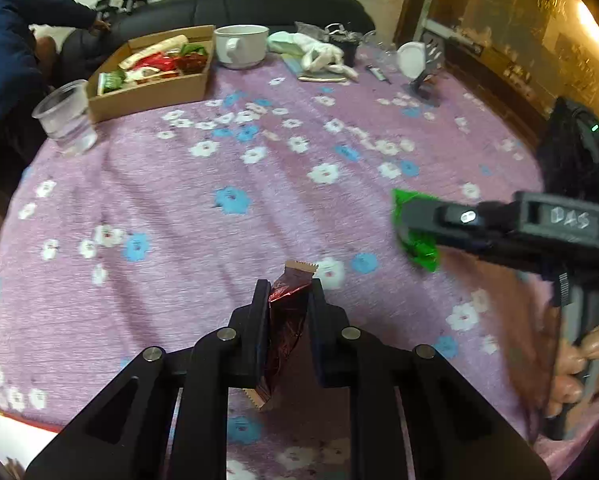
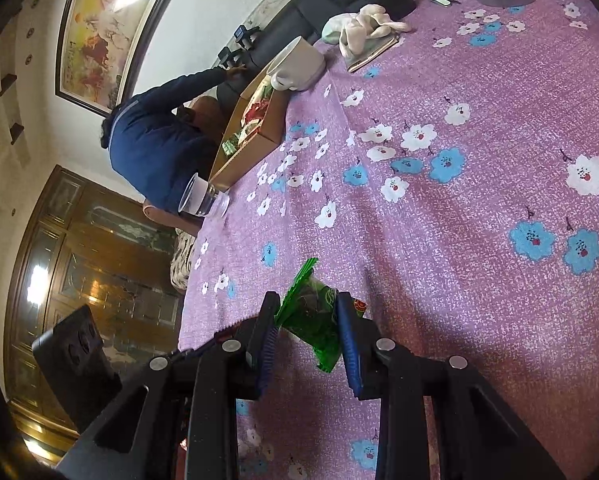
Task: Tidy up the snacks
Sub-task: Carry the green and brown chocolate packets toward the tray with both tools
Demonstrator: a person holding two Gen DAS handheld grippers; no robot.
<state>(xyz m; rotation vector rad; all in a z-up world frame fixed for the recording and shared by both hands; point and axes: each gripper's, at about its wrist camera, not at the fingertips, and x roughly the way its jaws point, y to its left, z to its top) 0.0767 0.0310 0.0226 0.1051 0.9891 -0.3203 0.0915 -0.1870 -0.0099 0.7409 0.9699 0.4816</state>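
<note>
While a cardboard box point(image 1: 151, 80) of sorted packets waits at the far edge of the flowered tablecloth point(image 1: 219, 208), a dark red snack packet point(image 1: 285, 320) is clamped in the left gripper point(image 1: 289, 292) and a green snack packet point(image 2: 313, 320) is clenched in the right gripper point(image 2: 307, 304). Both are held well short of the box, apparently for carrying there. Raised letters on the right gripper's body appear to read "DAS"; packet print is illegible.

Purple floral tablecloth point(image 1: 259, 208), seemingly dark-red wrapper point(image 1: 287, 320)
</note>
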